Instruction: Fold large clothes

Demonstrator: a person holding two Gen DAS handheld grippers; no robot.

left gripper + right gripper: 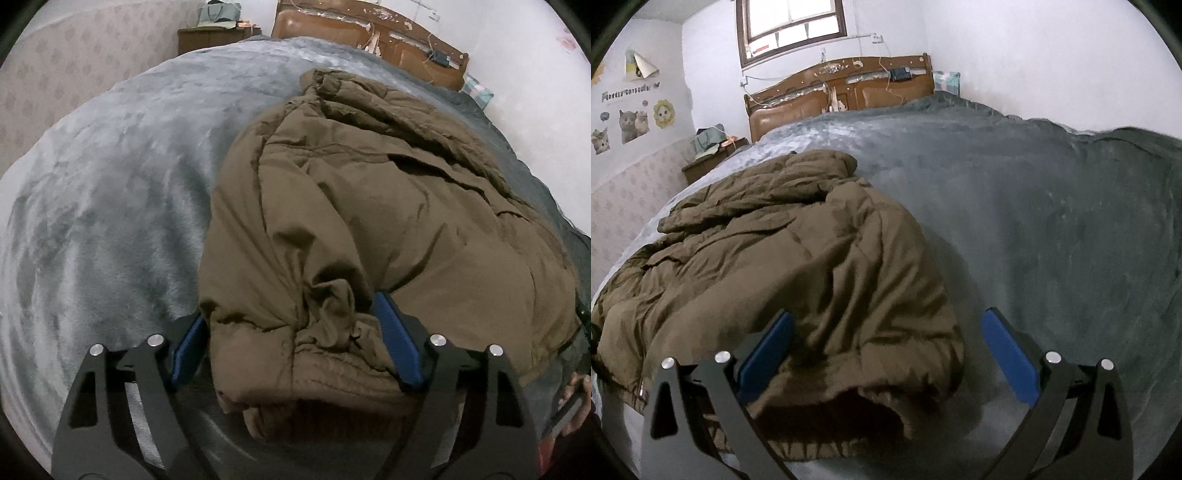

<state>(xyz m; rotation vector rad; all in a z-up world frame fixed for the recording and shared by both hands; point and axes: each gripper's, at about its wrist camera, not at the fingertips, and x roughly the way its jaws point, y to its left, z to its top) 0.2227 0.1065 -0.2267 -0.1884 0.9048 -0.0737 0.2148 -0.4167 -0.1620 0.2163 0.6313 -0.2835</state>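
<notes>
A brown padded coat [369, 206] lies crumpled on a grey fleece blanket [110, 206] that covers the bed. My left gripper [291, 314] is open, its blue pads either side of a bunched near corner of the coat, not pressing it. In the right wrist view the coat [798, 266] fills the left half. My right gripper [886, 317] is open, with the coat's near right hem between its blue pads and the right pad [1008, 354] over bare blanket [1052, 240].
A wooden headboard [842, 92] stands at the far end of the bed. A brown nightstand [709, 162] with clutter stands at the far left by the wall. A window [790, 26] is above the headboard. A hand shows at the left view's lower right edge [576, 398].
</notes>
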